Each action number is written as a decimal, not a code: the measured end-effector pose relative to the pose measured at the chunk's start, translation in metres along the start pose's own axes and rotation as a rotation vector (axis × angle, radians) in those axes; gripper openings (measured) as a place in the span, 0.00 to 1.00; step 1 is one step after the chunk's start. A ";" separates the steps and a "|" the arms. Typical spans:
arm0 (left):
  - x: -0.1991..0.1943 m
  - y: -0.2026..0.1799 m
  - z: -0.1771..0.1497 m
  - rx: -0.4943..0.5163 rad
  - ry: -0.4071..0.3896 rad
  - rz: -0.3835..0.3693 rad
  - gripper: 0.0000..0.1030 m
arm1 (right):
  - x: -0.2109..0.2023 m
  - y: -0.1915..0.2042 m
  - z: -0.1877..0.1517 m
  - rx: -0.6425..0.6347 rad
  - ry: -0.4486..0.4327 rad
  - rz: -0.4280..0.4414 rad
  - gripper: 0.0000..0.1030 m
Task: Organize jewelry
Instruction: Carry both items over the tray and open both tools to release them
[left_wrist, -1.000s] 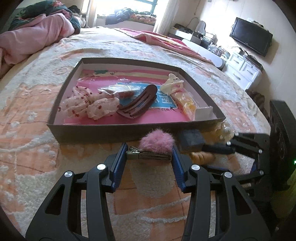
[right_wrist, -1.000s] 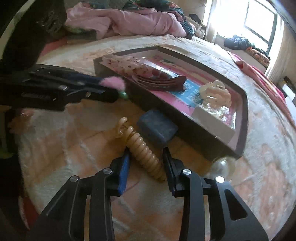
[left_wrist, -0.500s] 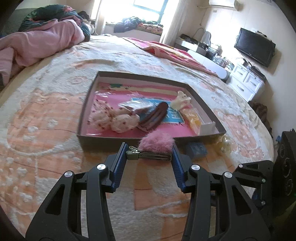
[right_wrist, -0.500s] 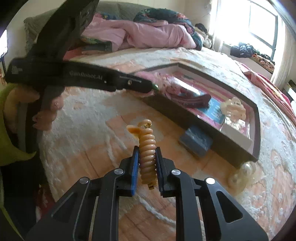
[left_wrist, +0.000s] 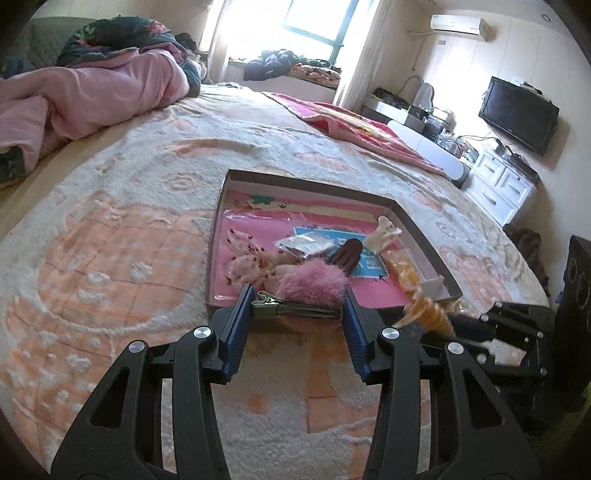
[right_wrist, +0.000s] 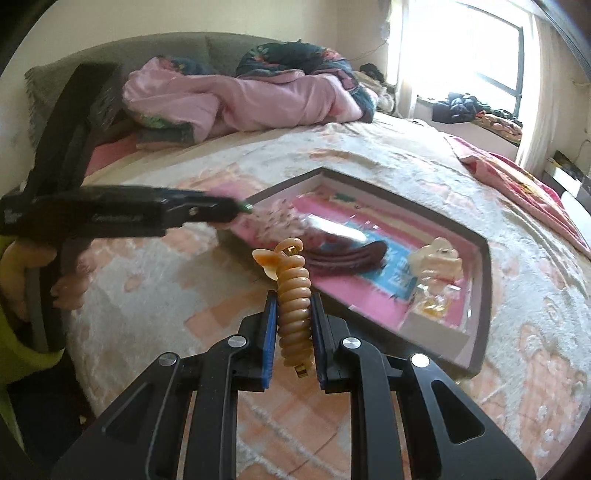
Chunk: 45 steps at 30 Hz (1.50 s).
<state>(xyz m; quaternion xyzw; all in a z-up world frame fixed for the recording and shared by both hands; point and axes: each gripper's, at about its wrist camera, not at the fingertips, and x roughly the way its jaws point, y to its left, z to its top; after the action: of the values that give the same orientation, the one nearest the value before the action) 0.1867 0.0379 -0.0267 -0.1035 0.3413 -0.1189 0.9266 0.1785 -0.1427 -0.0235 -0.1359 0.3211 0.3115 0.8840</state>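
Jewelry and hair pieces lie partly in the shallow grey cardboard tray with pink lining (left_wrist: 424, 236), partly in the grippers. Only the left wrist view shows the left gripper (left_wrist: 297, 312) clamping a metal clip with a fluffy pink pompom (left_wrist: 312, 284) at six o'clock of the tray. The right wrist view shows the right gripper (right_wrist: 294, 325) pinching a tan ribbed spiral hair clip (right_wrist: 293, 295). Inside the tray: a dark brown hair claw (right_wrist: 347, 256), a cream claw clip (right_wrist: 441, 260), and a floral fabric scrunchie (left_wrist: 245, 264). Clear packets at three o'clock are hard to make out.
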 end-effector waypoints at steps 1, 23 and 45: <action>0.001 0.001 0.002 -0.001 -0.002 0.003 0.36 | 0.000 -0.004 0.002 0.009 -0.004 -0.007 0.16; 0.048 -0.014 0.036 0.072 -0.007 0.013 0.36 | 0.003 -0.118 0.020 0.217 -0.047 -0.213 0.16; 0.091 -0.042 0.029 0.129 0.035 -0.029 0.36 | 0.046 -0.152 0.014 0.309 0.026 -0.266 0.16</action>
<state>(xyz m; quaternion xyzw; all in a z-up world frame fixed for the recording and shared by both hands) 0.2668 -0.0255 -0.0485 -0.0463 0.3476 -0.1561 0.9234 0.3100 -0.2324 -0.0370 -0.0437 0.3559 0.1371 0.9234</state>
